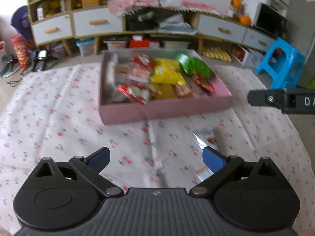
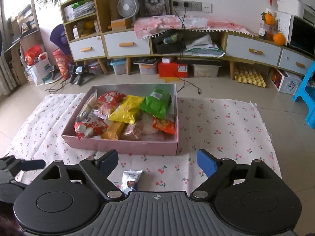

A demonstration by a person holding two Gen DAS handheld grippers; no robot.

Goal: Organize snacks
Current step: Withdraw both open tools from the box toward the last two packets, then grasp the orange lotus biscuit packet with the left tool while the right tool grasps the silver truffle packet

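A pink box [image 1: 167, 108] [image 2: 122, 147] sits on a cherry-print cloth [image 1: 59, 108] [image 2: 226, 127]. It is filled with snack packs, among them a yellow bag [image 2: 126, 110], a green bag [image 2: 156, 103] and red packs [image 2: 90, 128]. One small silver packet [image 1: 206, 135] [image 2: 131, 179] lies on the cloth in front of the box. My left gripper [image 1: 156, 157] is open and holds nothing; the packet lies by its right finger, which partly hides it. My right gripper [image 2: 157, 160] is open above the packet, and its body hides the packet's near end. Nothing is between the pads.
A low cabinet with white drawers [image 2: 126, 43] runs along the far wall, with storage bins [image 2: 173, 68] under it. A blue stool [image 1: 281, 64] stands at the right beside the cloth. Cables and small tripods [image 2: 76, 74] lie on the tiled floor at the left.
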